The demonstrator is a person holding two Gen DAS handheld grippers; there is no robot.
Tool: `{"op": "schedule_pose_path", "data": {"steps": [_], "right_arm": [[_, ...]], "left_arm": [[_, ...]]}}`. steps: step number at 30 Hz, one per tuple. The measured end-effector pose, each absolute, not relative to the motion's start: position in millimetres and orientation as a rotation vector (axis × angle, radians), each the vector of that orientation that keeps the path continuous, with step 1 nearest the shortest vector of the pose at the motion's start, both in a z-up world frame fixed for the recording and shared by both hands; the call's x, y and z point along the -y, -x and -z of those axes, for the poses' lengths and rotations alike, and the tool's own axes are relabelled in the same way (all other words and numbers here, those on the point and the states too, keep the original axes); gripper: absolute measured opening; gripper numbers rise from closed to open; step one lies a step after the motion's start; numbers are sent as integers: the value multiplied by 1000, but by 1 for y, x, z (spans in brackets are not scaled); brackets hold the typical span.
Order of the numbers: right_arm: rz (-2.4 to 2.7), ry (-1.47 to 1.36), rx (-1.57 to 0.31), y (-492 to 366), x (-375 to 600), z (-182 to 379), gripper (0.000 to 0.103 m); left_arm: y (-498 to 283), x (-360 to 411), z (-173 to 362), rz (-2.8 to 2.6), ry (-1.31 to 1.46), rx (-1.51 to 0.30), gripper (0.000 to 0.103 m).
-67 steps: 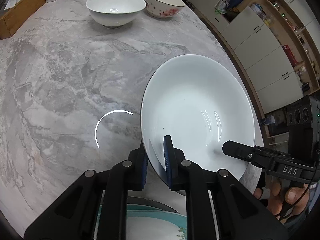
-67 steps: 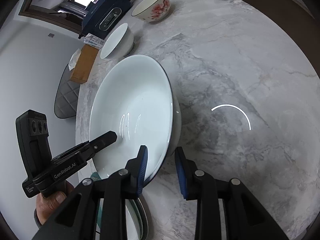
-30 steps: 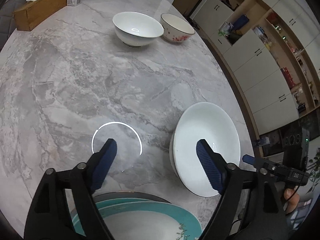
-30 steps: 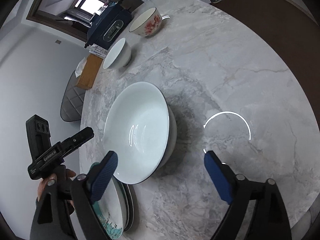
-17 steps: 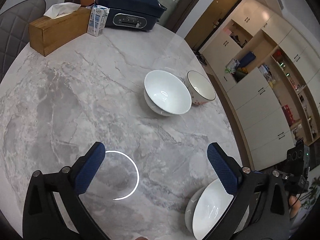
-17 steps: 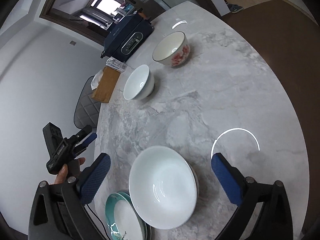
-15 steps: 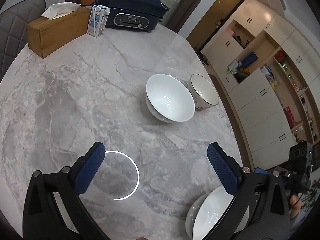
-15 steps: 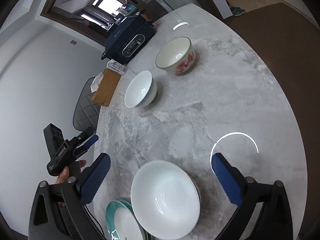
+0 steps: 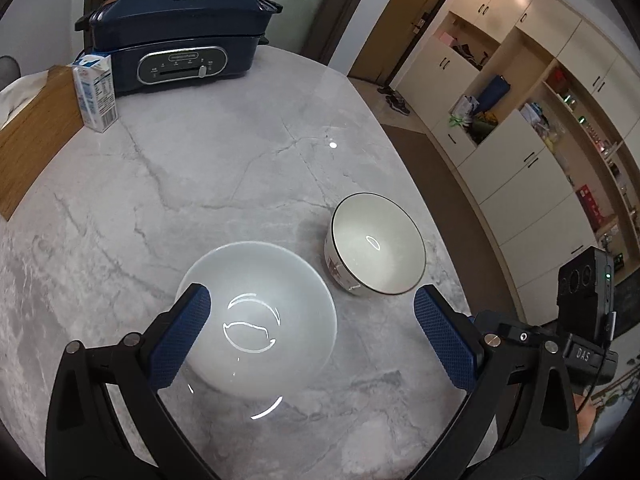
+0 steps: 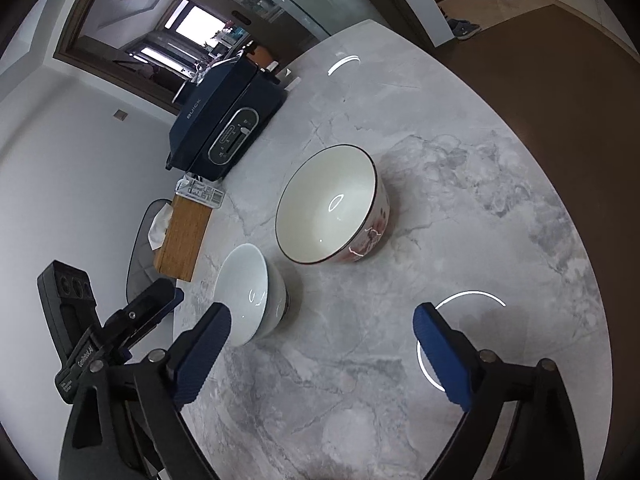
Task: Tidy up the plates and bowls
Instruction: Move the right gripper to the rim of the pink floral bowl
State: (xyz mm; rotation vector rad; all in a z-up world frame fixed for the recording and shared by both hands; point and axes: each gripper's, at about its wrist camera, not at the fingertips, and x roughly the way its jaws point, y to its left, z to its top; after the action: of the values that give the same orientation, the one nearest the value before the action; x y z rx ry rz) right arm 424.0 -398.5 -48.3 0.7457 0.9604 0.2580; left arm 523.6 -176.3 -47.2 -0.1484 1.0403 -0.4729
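Two bowls are sitting upright just beside each other on the marble bench (image 9: 208, 168): one plain white bowl (image 9: 256, 312) and one flower-patterned bowl (image 9: 378, 244) with a dark rim. Both are standing empty. The left gripper (image 9: 312, 336) is hovering with its fingers (image 9: 180, 336) spread wide, the white bowl lying partly between them but not gripped. The right gripper (image 10: 320, 356) is closing its fingers (image 10: 440, 360) from wide, only bare bench lying between them. One dark blue cooker (image 9: 176, 36) is showing the word "BUICK" on its lid. One small carton (image 9: 96, 92) is carrying print too small to read, beside one wooden tissue box (image 10: 182, 236).
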Motion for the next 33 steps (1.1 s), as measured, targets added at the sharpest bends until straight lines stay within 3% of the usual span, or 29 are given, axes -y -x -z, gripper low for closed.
{"op": "schedule_pose_path", "data": {"steps": [6, 13, 26, 32, 33], "right_arm": [[-251, -776, -964, -454, 408, 65, 76], [-262, -775, -961, -472, 413, 74, 71], [-255, -743, -961, -485, 415, 78, 68], [-254, -739, -970, -485, 418, 81, 58], [-253, -741, -972, -485, 419, 82, 57]], "left_arm": [[-558, 210, 79, 489, 155, -1087, 102], [-583, 232, 103, 518, 160, -1106, 102], [-595, 252, 92, 600, 127, -1071, 98], [-602, 265, 96, 656, 94, -1108, 64], [-602, 267, 97, 657, 85, -1112, 64]]}}
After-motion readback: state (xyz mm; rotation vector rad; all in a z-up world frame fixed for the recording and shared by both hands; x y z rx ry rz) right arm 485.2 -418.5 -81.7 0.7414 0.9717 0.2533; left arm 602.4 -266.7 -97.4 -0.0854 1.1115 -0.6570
